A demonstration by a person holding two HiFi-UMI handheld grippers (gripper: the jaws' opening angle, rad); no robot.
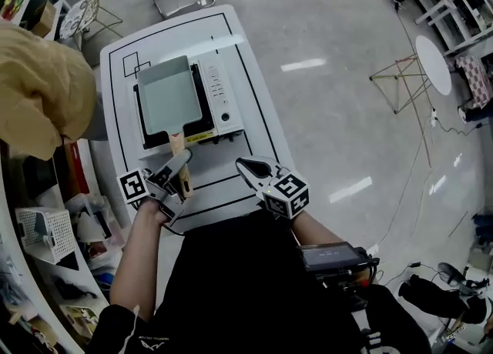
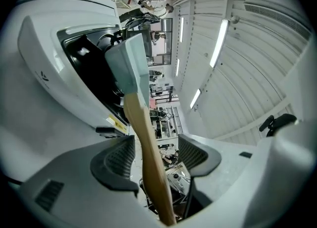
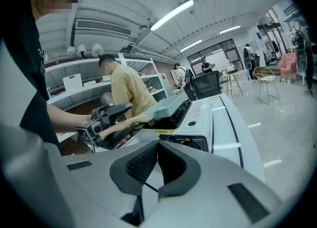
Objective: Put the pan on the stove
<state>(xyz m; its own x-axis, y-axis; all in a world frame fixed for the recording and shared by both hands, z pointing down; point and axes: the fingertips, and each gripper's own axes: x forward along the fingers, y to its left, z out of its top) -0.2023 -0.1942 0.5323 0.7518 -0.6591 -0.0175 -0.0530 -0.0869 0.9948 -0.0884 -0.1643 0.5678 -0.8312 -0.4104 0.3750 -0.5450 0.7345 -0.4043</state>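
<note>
The pan [image 1: 168, 97] sits on the stove [image 1: 221, 92], my left gripper [image 1: 182, 160] with jaws wide around its handle [image 2: 147, 147], my right gripper [image 1: 242, 165] pressed together on nothing, so backing out crookedly could snag that handle and drag the pan askew.

Burner side of stove [image 1: 223, 98] hidden beneath pan [image 1: 168, 97]

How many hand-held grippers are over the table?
2. The left hand-held gripper stands open around the pan handle; the right hand-held gripper, shut and empty, hovers beside it over the table.
</note>
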